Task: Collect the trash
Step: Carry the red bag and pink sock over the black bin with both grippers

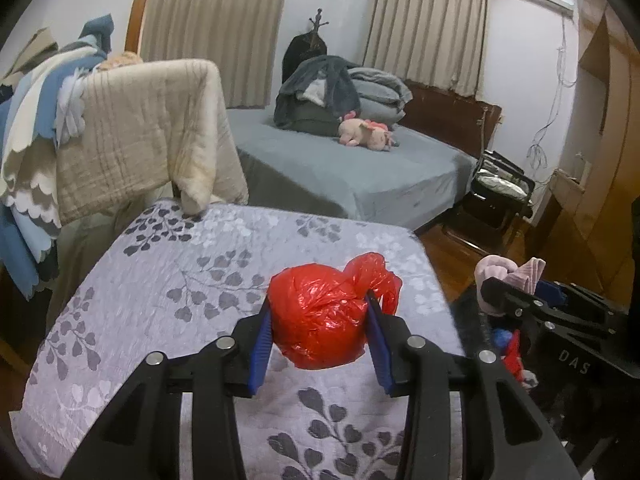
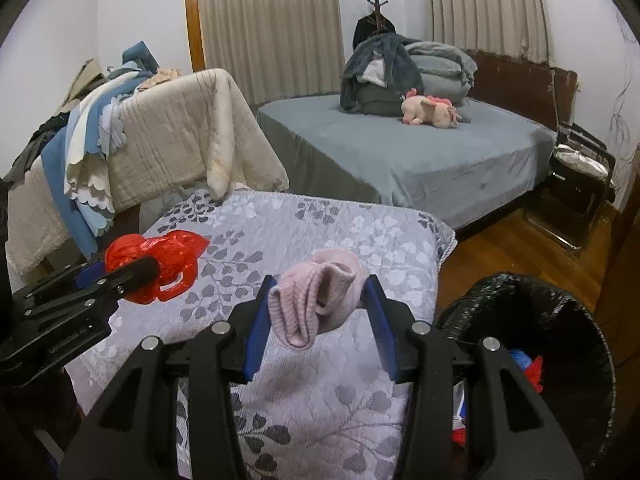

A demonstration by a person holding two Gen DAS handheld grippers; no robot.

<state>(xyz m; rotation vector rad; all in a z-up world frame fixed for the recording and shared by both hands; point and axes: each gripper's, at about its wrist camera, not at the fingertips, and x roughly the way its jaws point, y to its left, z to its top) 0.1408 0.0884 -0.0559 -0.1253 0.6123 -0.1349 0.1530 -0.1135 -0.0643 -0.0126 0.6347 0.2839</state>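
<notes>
The left gripper (image 1: 318, 334) has its jaws squeezed on a red plastic bag (image 1: 324, 316) that is tied into a ball. The bag is up in the air above the desk (image 1: 200, 280), which wears a grey cloth with leaves on it. The bag hangs over the right half of the desk, closer to the near edge than the far edge. The right gripper (image 2: 320, 314) has its jaws squeezed on a soft pink sock (image 2: 316, 300). The sock is also off the desk, above the part near the right edge. In the right wrist view, a bin with a black bag (image 2: 560, 320) stands on the floor just past the right edge of the desk. Some red and blue bits (image 2: 528, 364) lie inside it. A chair with a cream blanket (image 1: 152, 128) stands at the far left corner of the desk. A bed (image 1: 340, 176) with a pink toy pig (image 1: 366, 132) is farther back.
</notes>
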